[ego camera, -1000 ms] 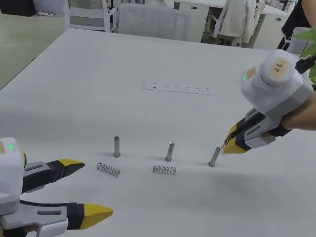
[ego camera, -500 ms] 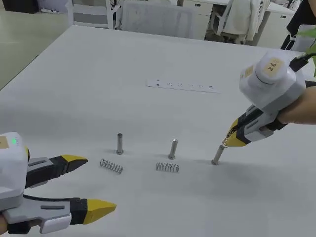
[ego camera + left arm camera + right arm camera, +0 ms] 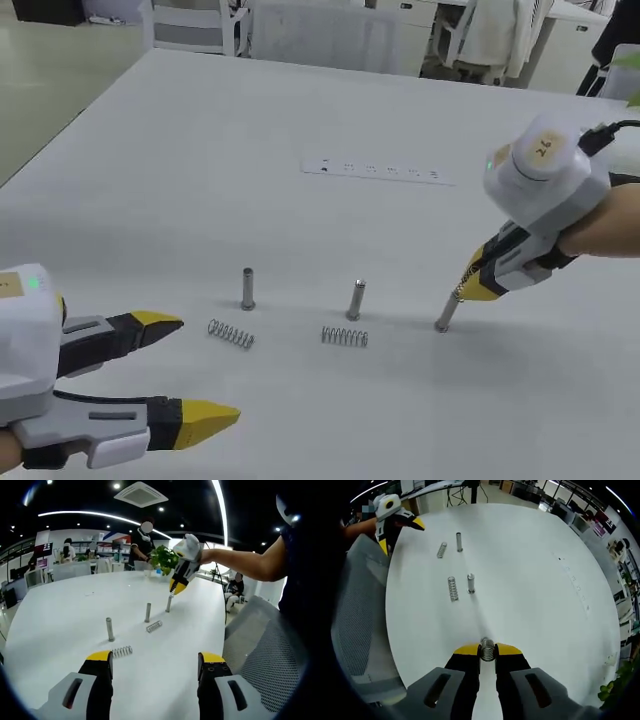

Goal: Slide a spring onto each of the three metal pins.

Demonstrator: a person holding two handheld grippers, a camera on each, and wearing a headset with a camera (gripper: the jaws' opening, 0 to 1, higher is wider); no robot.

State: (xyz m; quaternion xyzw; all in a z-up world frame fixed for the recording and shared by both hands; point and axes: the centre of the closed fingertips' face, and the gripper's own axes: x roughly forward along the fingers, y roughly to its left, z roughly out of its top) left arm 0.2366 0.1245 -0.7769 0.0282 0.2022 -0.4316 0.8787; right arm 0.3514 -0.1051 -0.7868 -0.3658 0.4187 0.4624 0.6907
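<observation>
R gripper [image 3: 472,287]: jaws narrow, clamped on a spring, over the right part of the table.
Held spring [image 3: 487,650]: pinched betw. the yellow tips, seen end-on in right gripper view. In head view its lower end meets the top of R pin; can't tell if it's threaded on.
R pin [image 3: 443,314]: base on table, top right at R gripper's tips.
Mid pin [image 3: 356,299]: upright, bare shaft.
L pin [image 3: 247,288]: upright, bare shaft.
Spring by mid pin [image 3: 344,337]: lies flat just in front of it, not touching.
Spring by L pin [image 3: 231,333]: lies flat, just in front of it.
L gripper [image 3: 195,367]: jaws wide apart, low at near-left, well apart from pins.
Table [image 3: 300,110]: white.
Power strip [image 3: 378,171]: flat, beyond the pins.
</observation>
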